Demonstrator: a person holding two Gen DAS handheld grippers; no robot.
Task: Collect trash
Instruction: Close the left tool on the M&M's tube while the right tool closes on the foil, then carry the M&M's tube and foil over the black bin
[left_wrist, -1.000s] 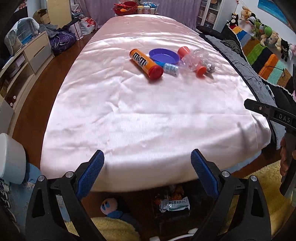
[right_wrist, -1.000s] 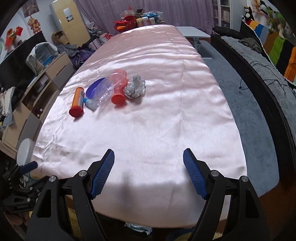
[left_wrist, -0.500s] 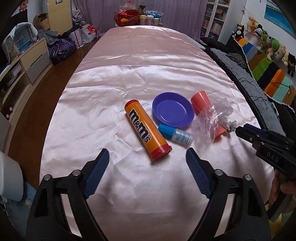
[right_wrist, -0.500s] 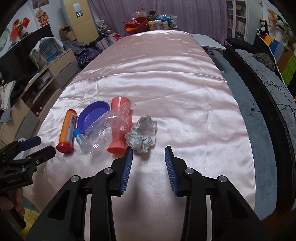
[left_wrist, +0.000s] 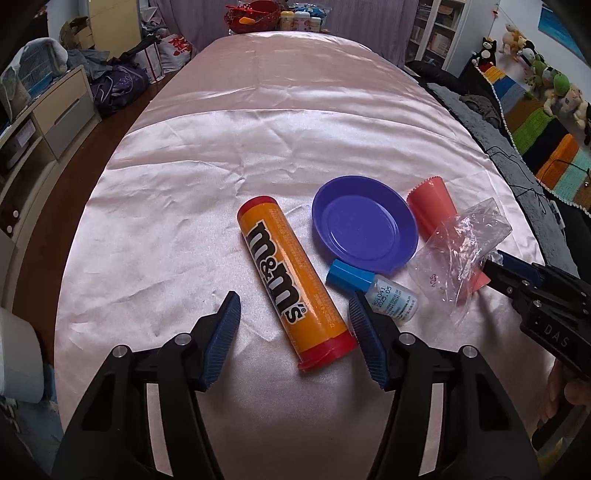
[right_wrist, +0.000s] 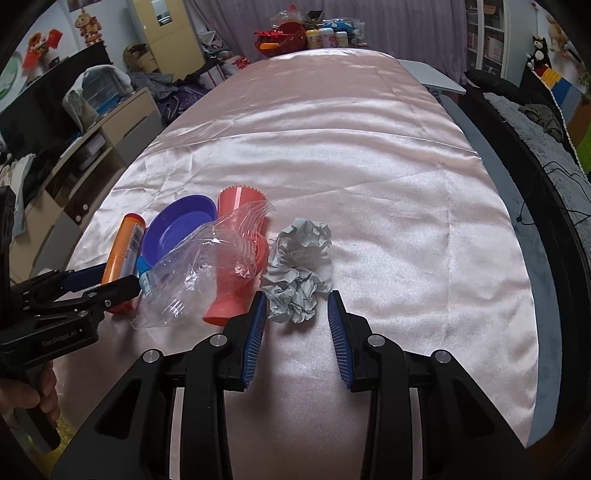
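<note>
The right tool (right_wrist: 295, 325) is the one nearest the trash. The paper ball (right_wrist: 298, 273) lies straight ahead of it, w/ its near end just between the two blue tips. The ball's long way runs front to back, along the tool's own line. The tool is about half open, a bit wider than the ball, & holds nothing yet. My guess: push fwd a little, then squeeze.

The left tool (left_wrist: 293, 325) is open wide & holds nothing. The M&M's tube (left_wrist: 293, 284) lies on the pink desk (left_wrist: 295, 129) w/ its red cap end between the tips, slanting away to the left. The small bottle (left_wrist: 373, 291) sits right by the right-side tip.

The plastic bag (right_wrist: 207, 269) lies over the red cup (right_wrist: 236, 258), just left of the paper ball. The purple plate (left_wrist: 364, 221) is behind the bottle.
</note>
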